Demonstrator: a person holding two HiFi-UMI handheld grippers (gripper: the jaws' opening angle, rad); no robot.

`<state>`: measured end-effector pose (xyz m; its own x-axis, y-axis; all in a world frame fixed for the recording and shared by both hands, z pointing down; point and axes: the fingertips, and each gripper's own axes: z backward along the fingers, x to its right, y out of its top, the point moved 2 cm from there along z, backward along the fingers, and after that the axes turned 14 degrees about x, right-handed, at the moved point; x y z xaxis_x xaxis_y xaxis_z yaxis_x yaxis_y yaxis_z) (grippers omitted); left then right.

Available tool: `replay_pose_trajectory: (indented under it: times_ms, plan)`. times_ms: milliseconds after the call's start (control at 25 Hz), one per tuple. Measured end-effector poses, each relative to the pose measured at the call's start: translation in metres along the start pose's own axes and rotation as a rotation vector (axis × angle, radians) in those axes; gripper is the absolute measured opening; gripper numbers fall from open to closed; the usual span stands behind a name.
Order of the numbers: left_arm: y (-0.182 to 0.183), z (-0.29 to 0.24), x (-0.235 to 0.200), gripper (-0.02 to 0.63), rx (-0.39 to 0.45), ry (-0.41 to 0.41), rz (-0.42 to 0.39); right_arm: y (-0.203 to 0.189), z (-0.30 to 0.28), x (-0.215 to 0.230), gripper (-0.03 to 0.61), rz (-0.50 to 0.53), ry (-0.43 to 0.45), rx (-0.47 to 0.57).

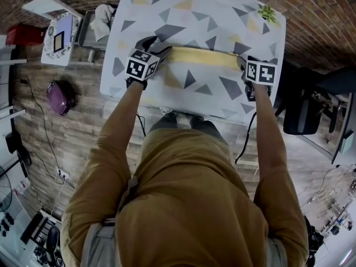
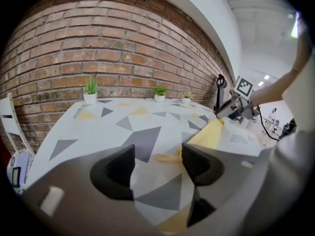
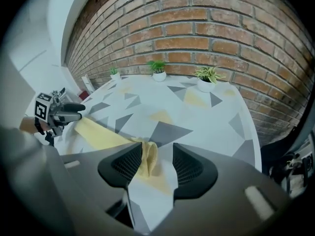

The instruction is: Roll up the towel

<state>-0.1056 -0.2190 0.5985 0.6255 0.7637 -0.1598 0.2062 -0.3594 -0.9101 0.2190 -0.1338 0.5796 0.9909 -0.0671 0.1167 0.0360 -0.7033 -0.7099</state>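
Overhead look down at a person in a mustard top, both arms reaching out over a white worktop (image 1: 183, 15) patterned with grey and yellow triangles. Yellow towel (image 1: 200, 56) lying flat across the worktop as a long narrow band, folded or partly rolled, hard to tell which, and spanning from the left gripper (image 1: 160, 52) to the right gripper (image 1: 243, 64). Left gripper jaws spread, with only a thin wisp of the towel's end between them, close against the right-hand pad and not pinched. Right gripper jaws spread too, with a bunched fold of the towel's other end upright between them, leaning on the left-hand pad and clear of the other. Small potted plants (image 3: 157, 67) in a row at the far edge by a brick wall (image 3: 221, 28), well apart from the towel. Likely step in hand: taking hold of both ends, ready to turn the band over on itself. For a good result: seat the left end deeper in its gap first, then close both pairs of jaws firmly on cloth before any turning. Turn both ends by the same amount and at the same pace, for a straight roll and not a cone. Keep a light pull between the two ends against sagging in the middle. Stay low to the worktop for a tight first turn.
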Motion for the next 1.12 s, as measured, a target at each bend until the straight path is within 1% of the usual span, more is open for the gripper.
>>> replay_pose_trajectory:
  times_ms: [40,80,160,240,360,400,440,680,800,920,1040,1120]
  plan:
    - [0.001,0.000,0.000,0.327,0.009,-0.005,0.025,0.000,0.000,-0.001,0.196,-0.013,0.005,0.002]
    - [0.002,0.000,0.000,0.327,0.025,-0.010,0.074,0.001,0.000,-0.001,0.196,-0.034,0.012,0.005]
    - [0.006,0.000,-0.002,0.327,0.067,-0.015,0.211,0.002,-0.001,-0.002,0.196,-0.089,0.030,0.012]
    - [0.012,0.000,-0.005,0.327,0.107,-0.024,0.319,0.002,-0.002,0.000,0.196,-0.111,0.028,0.009]
    - [0.020,0.002,-0.006,0.327,0.159,-0.048,0.430,-0.003,-0.002,0.006,0.195,-0.082,0.001,-0.013]
    - [0.022,0.003,-0.008,0.327,0.171,-0.046,0.449,-0.005,-0.002,0.008,0.195,-0.072,-0.007,-0.020]
    - [0.023,0.004,-0.010,0.327,0.176,-0.039,0.452,-0.007,-0.002,0.009,0.195,-0.066,-0.013,-0.024]
    - [0.020,0.008,-0.011,0.327,0.152,-0.011,0.367,-0.012,-0.002,0.013,0.195,-0.074,-0.024,-0.015]
    - [0.022,0.009,-0.005,0.325,0.158,-0.012,0.286,-0.015,0.001,0.019,0.195,-0.089,-0.039,0.001]
    - [0.030,0.012,0.001,0.316,0.206,-0.010,0.191,-0.017,0.008,0.025,0.193,-0.103,-0.051,0.022]
    - [0.044,0.017,0.011,0.288,0.273,-0.018,0.108,-0.017,0.015,0.026,0.152,-0.101,-0.057,0.050]
    - [0.047,0.018,0.016,0.268,0.277,-0.013,0.063,-0.018,0.019,0.025,0.092,-0.095,-0.057,0.066]
